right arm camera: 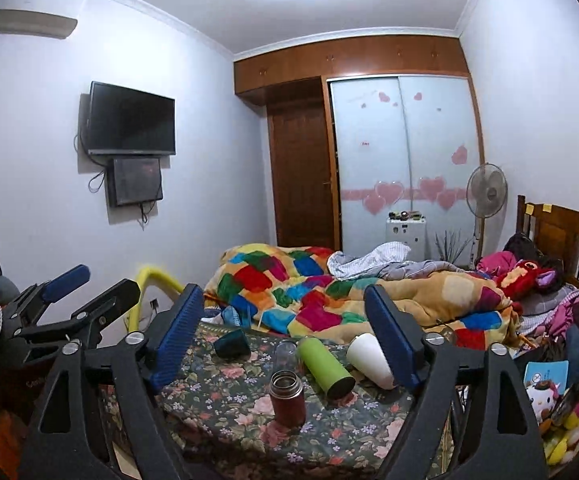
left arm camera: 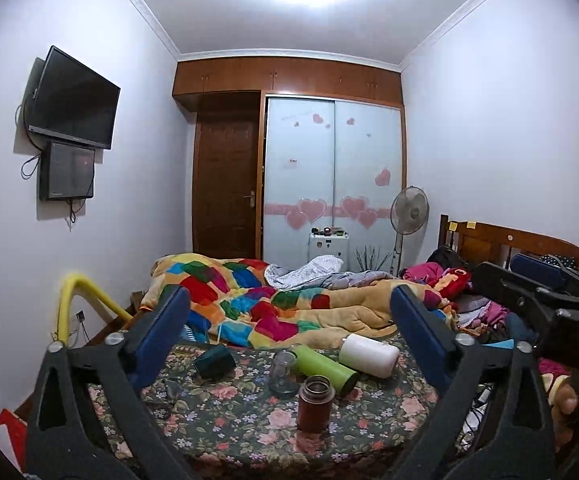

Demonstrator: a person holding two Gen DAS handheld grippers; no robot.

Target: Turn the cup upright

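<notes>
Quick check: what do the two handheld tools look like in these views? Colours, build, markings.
Both match: the left tool and the right tool have black plastic scissor-style linkage arms with triangular cutouts, silver pivot bolts, and long ribbed blue finger pads. The right tool's body shows white "DAS" lettering in the left view. No sleeves visible.

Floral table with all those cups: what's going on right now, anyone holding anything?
Nothing is held yet. Both grippers, left and right, hover open above the floral table. The green cup, white cup and dark teal cup lie on their sides. The brown flask and the clear glass stand upright. No flip has begun.
</notes>
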